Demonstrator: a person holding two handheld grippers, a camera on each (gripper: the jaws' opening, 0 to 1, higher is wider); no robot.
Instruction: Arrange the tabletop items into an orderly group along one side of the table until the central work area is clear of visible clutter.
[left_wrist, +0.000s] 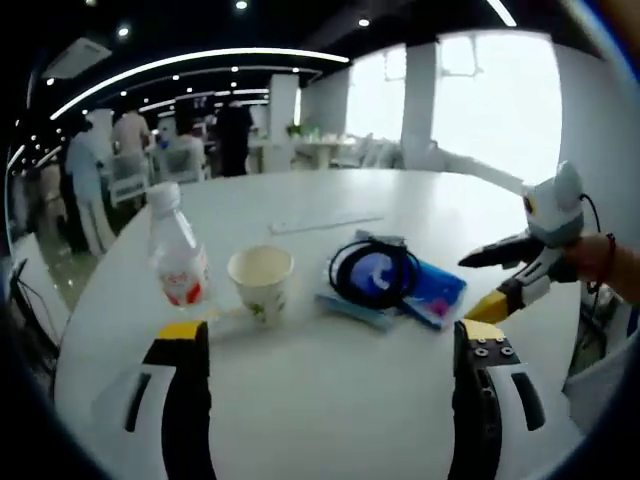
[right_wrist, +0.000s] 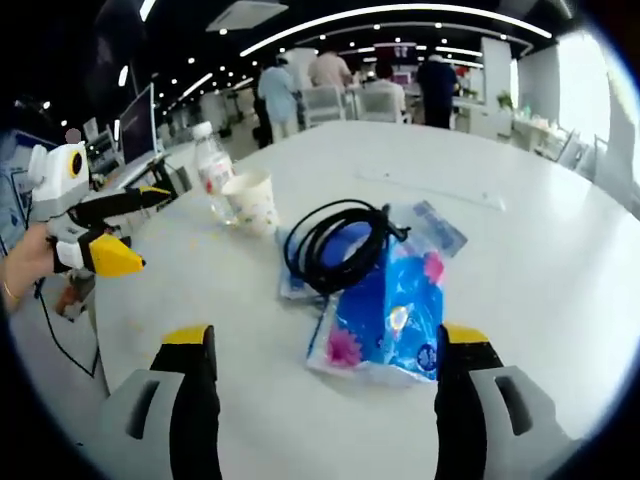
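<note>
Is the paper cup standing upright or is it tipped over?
Upright. The paper cup stands on its base on the table, open mouth facing up, beside the bottle.

I'm getting strong daylight from the windows (left_wrist: 495, 100) at one o'clock in the left gripper view; they blow out to pure white. Ceiling strips (right_wrist: 390, 12) at twelve o'clock glare in the right gripper view. The table (left_wrist: 330, 400) reads bright, with soft, faint shadows. Fisheye bending curves everything toward the edges. The whole left gripper view looks slightly soft and hazy.
</note>
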